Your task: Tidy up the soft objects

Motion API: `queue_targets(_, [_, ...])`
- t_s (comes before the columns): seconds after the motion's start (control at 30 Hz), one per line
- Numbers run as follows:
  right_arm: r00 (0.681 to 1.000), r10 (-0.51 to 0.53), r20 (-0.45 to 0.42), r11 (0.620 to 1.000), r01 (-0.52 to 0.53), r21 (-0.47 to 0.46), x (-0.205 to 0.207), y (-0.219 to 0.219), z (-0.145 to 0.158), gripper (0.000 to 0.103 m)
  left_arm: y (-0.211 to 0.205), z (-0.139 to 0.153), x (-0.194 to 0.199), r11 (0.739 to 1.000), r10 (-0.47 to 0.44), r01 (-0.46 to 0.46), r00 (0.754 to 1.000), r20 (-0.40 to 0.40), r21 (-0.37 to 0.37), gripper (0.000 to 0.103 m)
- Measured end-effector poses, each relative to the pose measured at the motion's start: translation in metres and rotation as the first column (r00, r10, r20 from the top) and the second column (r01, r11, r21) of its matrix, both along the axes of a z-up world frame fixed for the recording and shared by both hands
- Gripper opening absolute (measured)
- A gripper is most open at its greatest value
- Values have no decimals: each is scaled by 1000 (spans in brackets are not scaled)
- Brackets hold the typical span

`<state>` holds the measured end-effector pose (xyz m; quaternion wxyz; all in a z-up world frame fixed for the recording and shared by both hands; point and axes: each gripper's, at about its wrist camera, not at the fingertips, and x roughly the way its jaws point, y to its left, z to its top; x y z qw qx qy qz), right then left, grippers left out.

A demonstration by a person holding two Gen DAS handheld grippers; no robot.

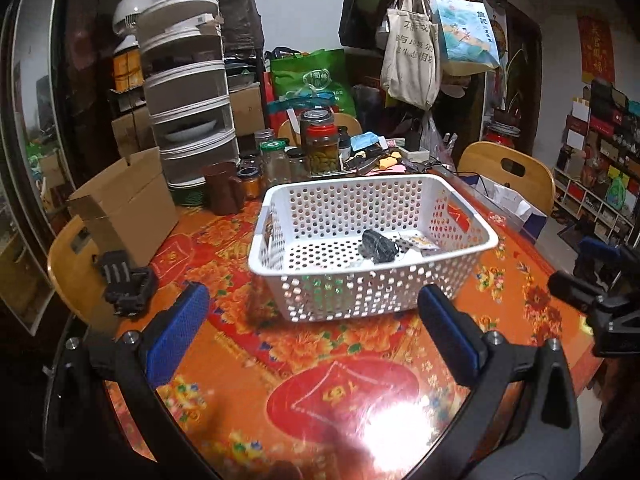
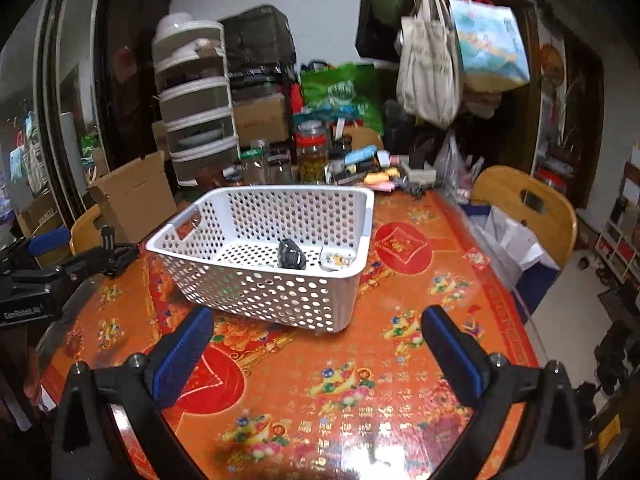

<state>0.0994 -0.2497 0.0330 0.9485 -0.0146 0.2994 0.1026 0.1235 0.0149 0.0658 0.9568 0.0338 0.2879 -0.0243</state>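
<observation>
Two grippers, left point(image 1: 316, 316) and right point(image 2: 318, 340), hover over the table point(image 2: 400, 380) with their blue pads spread wide and nothing between them. Just ahead of both stands the white basket point(image 1: 360, 296), with a dark bundle point(image 1: 378, 247) on its floor and a small pale item point(image 2: 337, 261) lying beside it.

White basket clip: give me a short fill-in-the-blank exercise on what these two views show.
1. The dark bundle lies inside the white ____.
2. The left claw and right claw are both open and hold ____.
3. The basket stands on a table whose cloth is mostly ____.

Missing words: basket; nothing; orange
</observation>
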Motion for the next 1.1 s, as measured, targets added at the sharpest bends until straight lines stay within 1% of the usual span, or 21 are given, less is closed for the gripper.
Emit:
queue_targets(0.1, [998, 3, 58, 1000, -2, -27, -24, 7, 9, 103, 3, 4, -28, 1000, -9, 10, 1000, 21, -28, 103])
queue_targets(0.17, [997, 14, 81, 1000, -12, -27, -38, 11, 13, 103, 2, 7, -40, 999, -11, 12, 1000, 29, -39, 103])
queue_targets(0.3, [994, 45, 95, 999, -45, 3, -61, 14, 18, 103, 3, 14, -69, 999, 10, -7, 998, 59, -46, 103])
queue_targets(0.37, [994, 45, 101, 999, -45, -4, -70, 17, 20, 103, 4, 15, -82, 999, 12, -8, 998, 68, -54, 103])
queue_targets(0.43, [994, 40, 99, 999, -39, -16, -76, 21, 19, 103, 2, 13, -88, 999, 22, -20, 998, 65, -42, 103])
queue_targets(0.53, [997, 4, 78, 1000, -3, -16, -75, 22, 14, 103, -1, 10, -87, 999, 30, -28, 998, 56, -26, 103])
queue_targets(0.63, [999, 25, 38, 1000, -25, -7, -66, 21, 9, 103, -3, 4, -82, 999, 15, -14, 1000, 27, -36, 103])
queue_targets(0.77, [999, 29, 15, 999, -29, -18, -58, 24, 3, 103, -4, -2, -71, 999, 20, -20, 1000, 6, -42, 103])
queue_targets(1.1, [999, 32, 5, 999, -32, -7, -54, 25, 0, 103, -1, -9, -60, 998, 21, -22, 1000, -14, -61, 103])
